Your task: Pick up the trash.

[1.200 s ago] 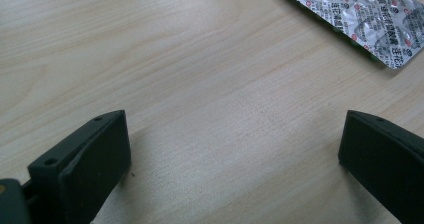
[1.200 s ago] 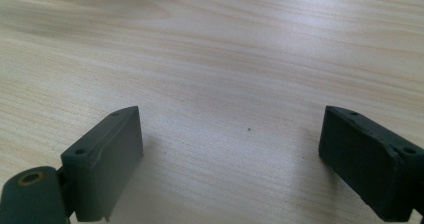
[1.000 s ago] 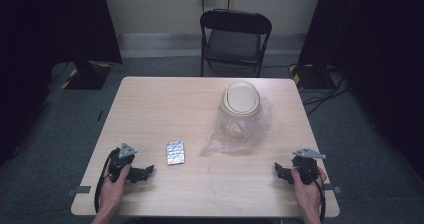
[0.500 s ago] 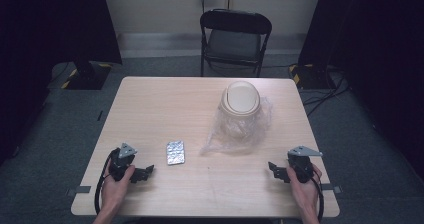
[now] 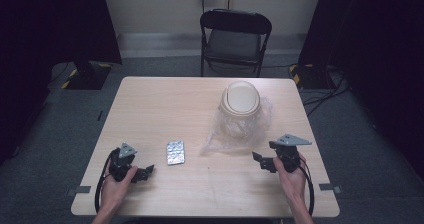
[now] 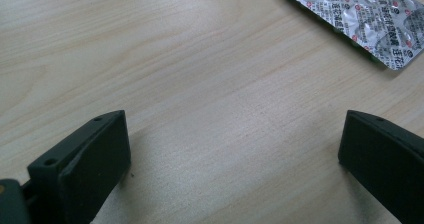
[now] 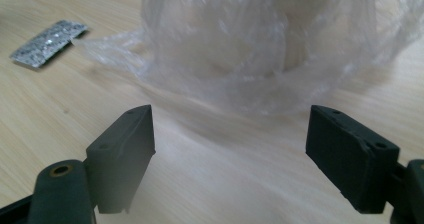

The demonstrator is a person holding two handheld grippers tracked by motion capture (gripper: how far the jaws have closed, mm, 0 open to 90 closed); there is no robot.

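Nearest: left tool (image 5: 141, 173) low on the tabletop (image 5: 165, 104), jaws spread wide w/ nothing between; right tool (image 5: 262, 160) likewise released, aimed at the clear plastic bag (image 5: 250, 129). Blister pack (image 5: 175, 152) lies flat just beyond the left tool, apart from the bag. Farther: beige lidded bin (image 5: 240, 101) sits in the bag. Risks: thin film prob slips or tears if pinched; tugging it could tip the bin; flat pack hard to get under, may skid.
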